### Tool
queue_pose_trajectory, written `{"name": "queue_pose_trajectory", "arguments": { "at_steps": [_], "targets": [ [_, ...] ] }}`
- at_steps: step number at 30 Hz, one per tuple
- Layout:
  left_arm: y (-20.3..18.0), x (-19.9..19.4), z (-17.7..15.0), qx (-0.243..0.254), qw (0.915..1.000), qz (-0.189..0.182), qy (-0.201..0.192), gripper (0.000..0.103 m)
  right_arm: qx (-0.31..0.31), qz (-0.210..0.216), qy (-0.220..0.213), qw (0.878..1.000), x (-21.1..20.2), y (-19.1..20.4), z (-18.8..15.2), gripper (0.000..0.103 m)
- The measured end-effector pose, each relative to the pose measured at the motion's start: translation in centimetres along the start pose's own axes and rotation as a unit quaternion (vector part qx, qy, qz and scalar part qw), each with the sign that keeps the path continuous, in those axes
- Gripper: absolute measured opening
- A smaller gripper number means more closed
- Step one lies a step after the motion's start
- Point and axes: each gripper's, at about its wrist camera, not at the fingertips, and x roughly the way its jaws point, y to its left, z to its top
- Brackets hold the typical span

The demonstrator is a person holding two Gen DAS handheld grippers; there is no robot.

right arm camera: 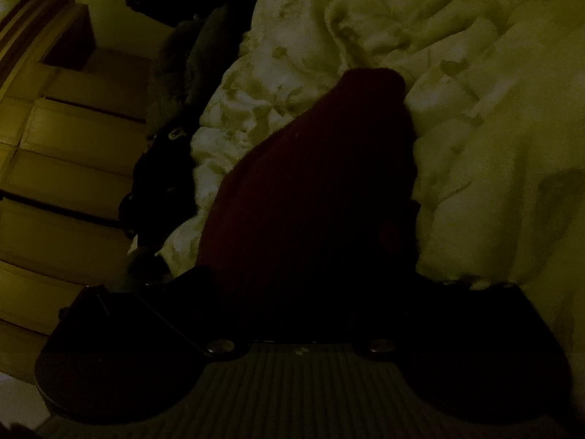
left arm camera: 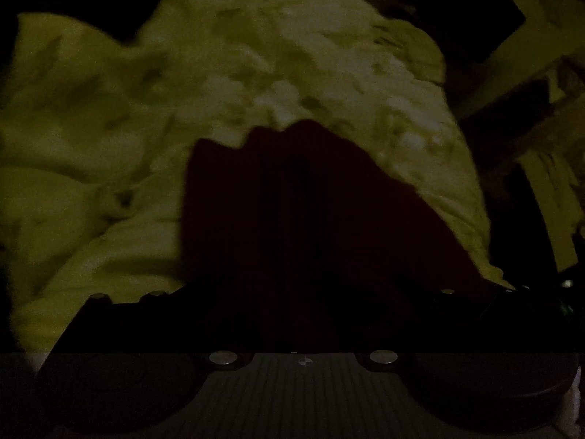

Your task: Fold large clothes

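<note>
The scene is very dark. A dark red ribbed garment [left arm camera: 310, 201] bunches up right in front of the left wrist camera, over a pale floral duvet [left arm camera: 256, 66]. It covers the fingers of my left gripper [left arm camera: 299, 274], which seems shut on it. In the right wrist view the same dark red garment [right arm camera: 321, 153] rises from my right gripper [right arm camera: 303, 256] and hides its fingers too; the cloth looks clamped there. The rumpled duvet [right arm camera: 475, 73] lies beyond and to the right.
Pale wooden drawer fronts or steps [right arm camera: 65, 128] stand left of the bed. Between them and the bed edge are a dark heap [right arm camera: 164, 183] and a grey fluffy thing [right arm camera: 190, 55]. Pale frame bars [left arm camera: 530, 36] cross the left view's upper right.
</note>
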Motion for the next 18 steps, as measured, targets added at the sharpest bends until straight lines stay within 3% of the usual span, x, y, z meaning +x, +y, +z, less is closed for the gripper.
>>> {"name": "queue_pose_trajectory", "arguments": {
  "at_steps": [5,7,14,18],
  "targets": [
    [0.9,0.6,-0.2,-0.022,0.9994,-0.025,-0.002,0.103,-0.021,-0.01,-0.016,1.0,0.5,0.2,-0.2,0.102],
    [1.2,-0.2,-0.5,-0.029,0.999,-0.031,-0.015,0.103,-0.034,-0.014,-0.021,0.999,0.5,0.3,-0.5,0.097],
    [-3.2,-2.1,-2.2,0.062,0.9948,0.032,-0.074,0.103,-0.111,-0.04,-0.07,0.991,-0.7,1.9,-2.2,0.08],
    [-4.6,-4.0,-2.8,0.085,0.9906,0.034,-0.101,0.103,-0.198,-0.061,-0.118,0.971,-1.9,4.2,-4.2,0.073]
  ]
}}
